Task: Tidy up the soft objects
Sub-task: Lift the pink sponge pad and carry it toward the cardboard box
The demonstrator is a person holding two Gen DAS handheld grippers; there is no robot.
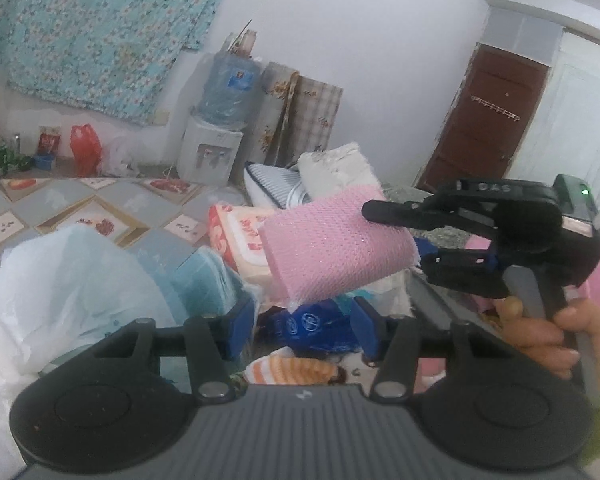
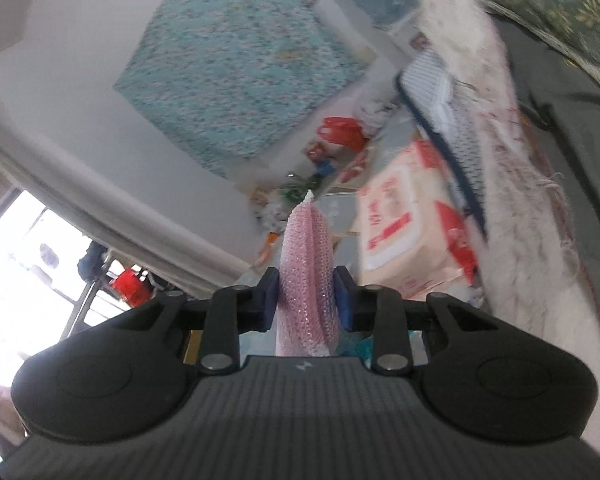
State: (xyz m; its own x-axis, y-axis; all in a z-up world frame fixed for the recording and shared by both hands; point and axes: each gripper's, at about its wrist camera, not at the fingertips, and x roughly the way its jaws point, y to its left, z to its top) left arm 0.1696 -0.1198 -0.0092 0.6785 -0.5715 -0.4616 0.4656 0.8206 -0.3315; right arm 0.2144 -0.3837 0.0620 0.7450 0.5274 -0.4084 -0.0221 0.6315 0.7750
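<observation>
My right gripper [image 2: 306, 298] is shut on a pink mesh-covered sponge [image 2: 306, 280], seen edge-on between its blue pads. In the left wrist view the same pink sponge [image 1: 336, 248] hangs in the air, held from the right by the right gripper [image 1: 404, 236]. My left gripper [image 1: 302, 320] is open and empty, just below the sponge. Under it lie a blue plastic bag [image 1: 312, 326] and an orange-striped soft item [image 1: 292, 370].
A white plastic bag [image 1: 60, 300] and a teal cloth [image 1: 204, 276] lie at the left. A tissue pack [image 1: 236, 240] [image 2: 412, 224], a striped pillow [image 1: 272, 186] and a white folded cloth [image 1: 340, 172] sit behind. A water dispenser [image 1: 216, 136] stands by the wall.
</observation>
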